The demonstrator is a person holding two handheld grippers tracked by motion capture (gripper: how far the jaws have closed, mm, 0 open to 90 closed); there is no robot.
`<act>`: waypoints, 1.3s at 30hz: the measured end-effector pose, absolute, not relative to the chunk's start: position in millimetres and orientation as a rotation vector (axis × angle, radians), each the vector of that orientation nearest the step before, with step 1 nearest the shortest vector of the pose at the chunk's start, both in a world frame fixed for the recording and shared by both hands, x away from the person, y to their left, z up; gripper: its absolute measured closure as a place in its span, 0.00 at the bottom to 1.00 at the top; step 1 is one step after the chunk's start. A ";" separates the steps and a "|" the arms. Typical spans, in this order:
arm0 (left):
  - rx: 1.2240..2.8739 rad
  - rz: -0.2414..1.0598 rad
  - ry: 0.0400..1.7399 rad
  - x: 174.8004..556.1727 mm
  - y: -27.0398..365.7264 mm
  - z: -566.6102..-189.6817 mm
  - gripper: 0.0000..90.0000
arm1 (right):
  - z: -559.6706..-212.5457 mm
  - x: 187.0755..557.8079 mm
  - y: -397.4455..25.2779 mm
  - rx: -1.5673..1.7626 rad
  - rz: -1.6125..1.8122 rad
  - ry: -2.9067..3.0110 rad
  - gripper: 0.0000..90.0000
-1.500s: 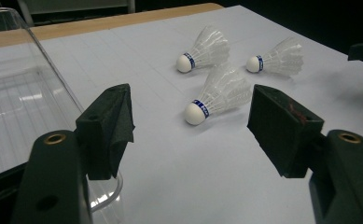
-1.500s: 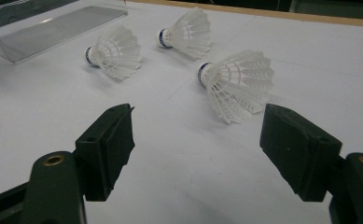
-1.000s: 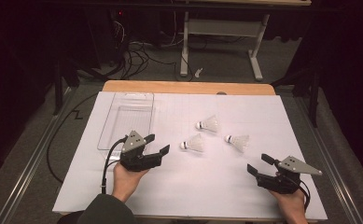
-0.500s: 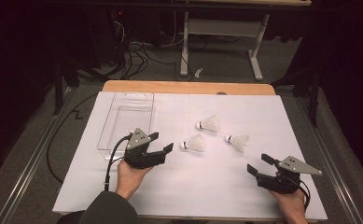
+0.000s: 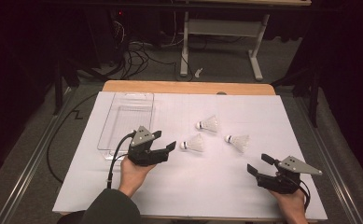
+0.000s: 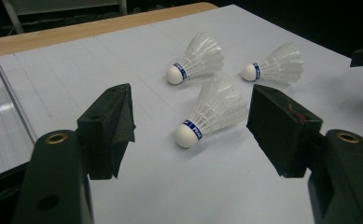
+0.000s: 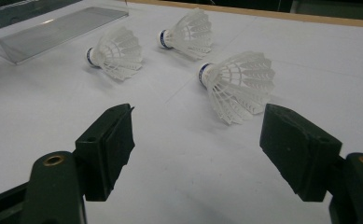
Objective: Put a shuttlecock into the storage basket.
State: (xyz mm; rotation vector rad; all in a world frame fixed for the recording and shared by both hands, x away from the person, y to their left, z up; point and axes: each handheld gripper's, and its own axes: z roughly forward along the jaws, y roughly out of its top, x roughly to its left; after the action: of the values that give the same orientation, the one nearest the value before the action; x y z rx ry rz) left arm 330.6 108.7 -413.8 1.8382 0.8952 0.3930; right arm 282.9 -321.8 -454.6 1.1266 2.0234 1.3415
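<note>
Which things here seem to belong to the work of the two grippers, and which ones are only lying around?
Likely in use:
- left gripper, open
- right gripper, open
- nearest shuttlecock
- two other shuttlecocks
- clear plastic tray

Just lying about:
- cables on the floor
- white stand frame

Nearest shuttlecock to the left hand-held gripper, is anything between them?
Nothing visible. The left hand-held gripper is open, and the nearest shuttlecock lies on bare white table cover ahead, cork toward it; the others sit farther back.
</note>
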 end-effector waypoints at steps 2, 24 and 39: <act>1.841 0.393 0.894 331.2 108.2 -413.6 0.36 | -454.6 282.9 -321.8 1.127 1.341 2.024 0.29; 1.855 0.373 0.889 343.2 95.5 -414.8 0.36 | -454.6 282.9 -322.1 1.130 1.340 2.024 0.29; 1.870 0.358 0.877 352.2 84.8 -412.9 0.35 | -454.7 283.0 -322.3 1.133 1.341 2.023 0.29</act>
State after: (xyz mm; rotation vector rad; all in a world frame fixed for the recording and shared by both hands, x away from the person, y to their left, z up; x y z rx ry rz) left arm 352.2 84.8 -412.9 1.8702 0.8771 0.3583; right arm 283.0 -322.3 -454.7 1.1330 2.0227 1.3409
